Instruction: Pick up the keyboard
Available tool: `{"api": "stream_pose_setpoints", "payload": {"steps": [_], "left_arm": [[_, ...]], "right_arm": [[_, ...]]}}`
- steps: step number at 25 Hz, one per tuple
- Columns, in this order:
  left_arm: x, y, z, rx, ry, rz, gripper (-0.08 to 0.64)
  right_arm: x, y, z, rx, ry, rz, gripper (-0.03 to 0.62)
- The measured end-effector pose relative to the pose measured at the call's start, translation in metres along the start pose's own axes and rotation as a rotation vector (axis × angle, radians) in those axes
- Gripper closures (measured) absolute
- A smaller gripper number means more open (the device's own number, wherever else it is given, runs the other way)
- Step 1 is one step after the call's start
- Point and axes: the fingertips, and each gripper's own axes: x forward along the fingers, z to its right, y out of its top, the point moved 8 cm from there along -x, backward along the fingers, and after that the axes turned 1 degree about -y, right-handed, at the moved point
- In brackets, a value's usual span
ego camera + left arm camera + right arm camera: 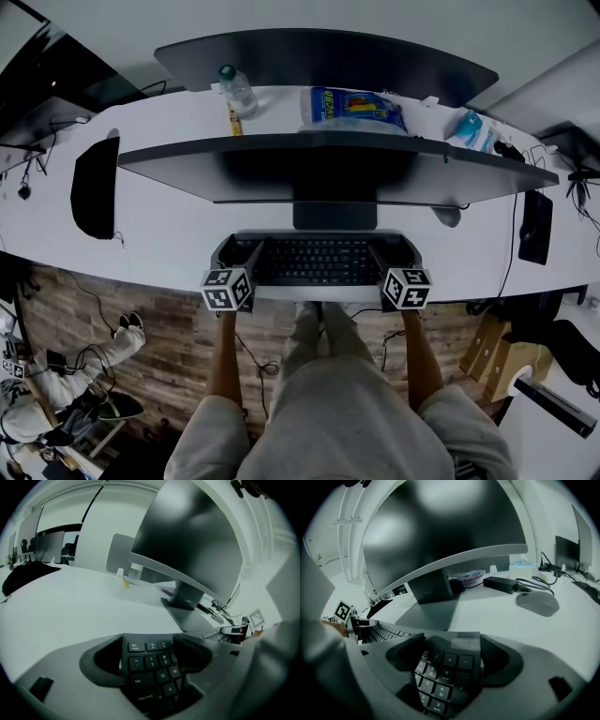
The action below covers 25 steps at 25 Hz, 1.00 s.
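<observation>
The keyboard (317, 262) lies at the near edge of the white surface (169, 234), directly in front of the monitor (328, 167) stand. The left gripper (246, 253) has its fingers pinching the keyboard's left end; the right gripper (392, 253) has its fingers pinching the right end. Whether the keyboard is clear of the surface cannot be determined. A mouse (537, 604) lies to the far right.

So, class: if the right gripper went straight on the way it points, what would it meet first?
The keyboard, already between its jaws; beyond that, probably the monitor's base, though depth is unclear.
</observation>
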Motion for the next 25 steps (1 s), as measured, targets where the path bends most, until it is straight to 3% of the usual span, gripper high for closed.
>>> {"api": "stream_pose_setpoints", "payload": {"steps": [25], "left_arm": [[-0.039, 0.017, 0.028, 0.017, 0.008, 0.091, 0.238]], "right_arm": [[-0.047, 0.021, -0.011, -0.035, -0.01, 0.084, 0.227]]}}
